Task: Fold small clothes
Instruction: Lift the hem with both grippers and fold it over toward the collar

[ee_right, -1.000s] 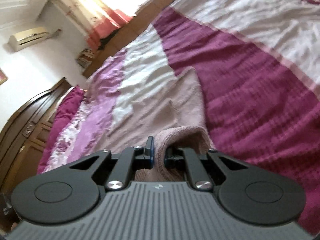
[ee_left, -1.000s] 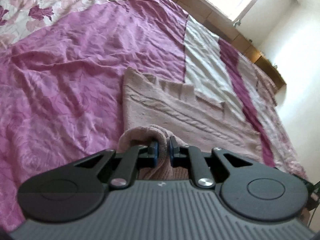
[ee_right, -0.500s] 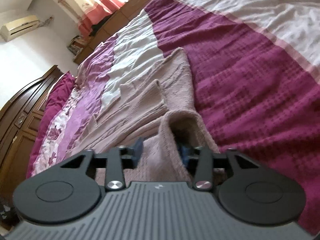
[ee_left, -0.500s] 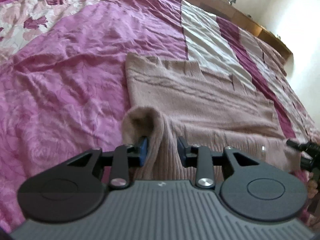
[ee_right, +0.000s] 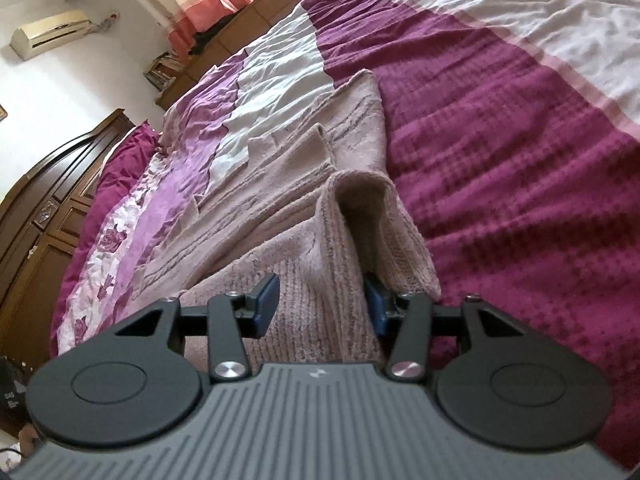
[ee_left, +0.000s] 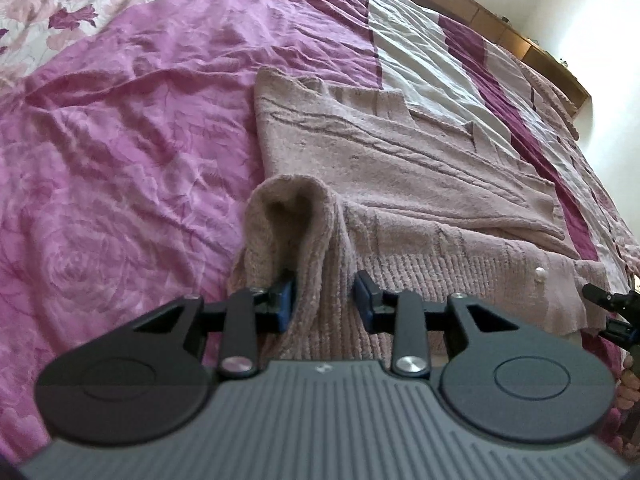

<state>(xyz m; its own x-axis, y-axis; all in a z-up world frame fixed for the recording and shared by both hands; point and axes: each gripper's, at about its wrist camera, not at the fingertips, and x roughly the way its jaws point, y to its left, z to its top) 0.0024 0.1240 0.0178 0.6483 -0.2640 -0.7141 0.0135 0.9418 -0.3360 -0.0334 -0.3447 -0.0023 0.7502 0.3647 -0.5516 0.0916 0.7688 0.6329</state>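
writing: small logo mark on each gripper body, unreadable
left gripper (ee_left: 324, 300): jaws parted; sweater (ee_left: 400, 168) fold between them
right gripper (ee_right: 322, 300): jaws parted, sweater (ee_right: 320, 248) hem between them

left tool (ee_left: 325, 295) jaws now apart, off the sweater (ee_left: 400, 168) hem, right tool (ee_right: 323, 305) released too, folded hem laid on sweater body

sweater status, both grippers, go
Left gripper open, right gripper open. Pink sweater folded on bedspread, corner loops standing by fingers. Nothing in the way.
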